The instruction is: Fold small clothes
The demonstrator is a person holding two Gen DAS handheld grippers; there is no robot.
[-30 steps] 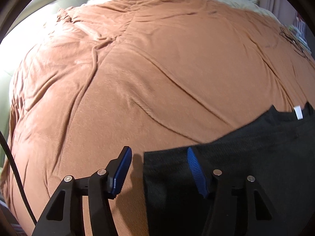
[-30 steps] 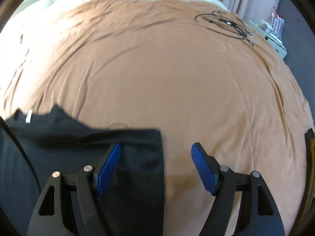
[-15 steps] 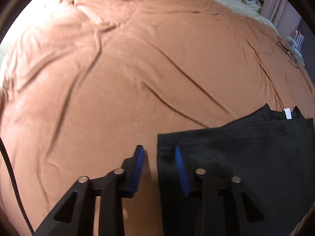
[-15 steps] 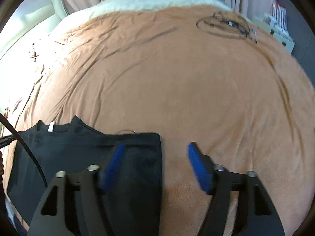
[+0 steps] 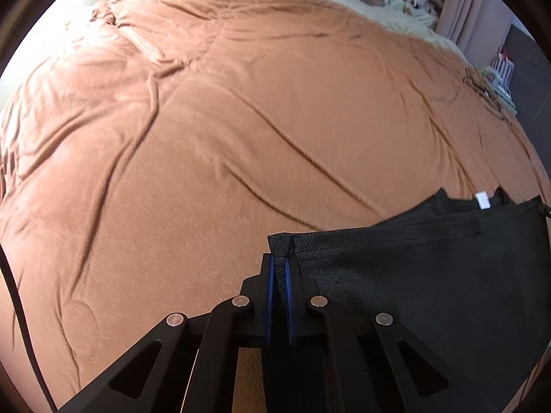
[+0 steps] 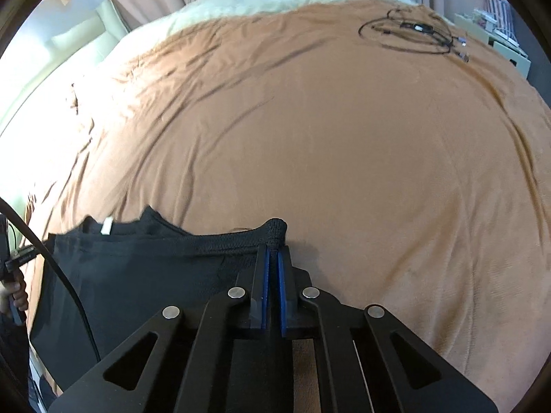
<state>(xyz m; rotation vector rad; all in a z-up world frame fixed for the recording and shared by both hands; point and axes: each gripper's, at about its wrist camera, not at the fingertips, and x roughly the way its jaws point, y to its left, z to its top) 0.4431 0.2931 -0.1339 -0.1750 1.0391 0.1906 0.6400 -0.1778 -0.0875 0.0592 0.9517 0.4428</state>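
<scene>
Our left gripper (image 5: pixel 279 268) pinches one near corner of the black garment (image 5: pixel 413 275), and our right gripper (image 6: pixel 271 261) clamps the opposite corner. The garment's long edge stretches between them over the brown blanket (image 6: pixel 327 137). Beyond the garment lies a coiled black cable (image 6: pixel 409 32).

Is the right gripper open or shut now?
Shut: the right gripper has its blue fingers pinching the corner of the black garment.

Black garment (image 5: pixel 413 275), corners lifted off bed
</scene>
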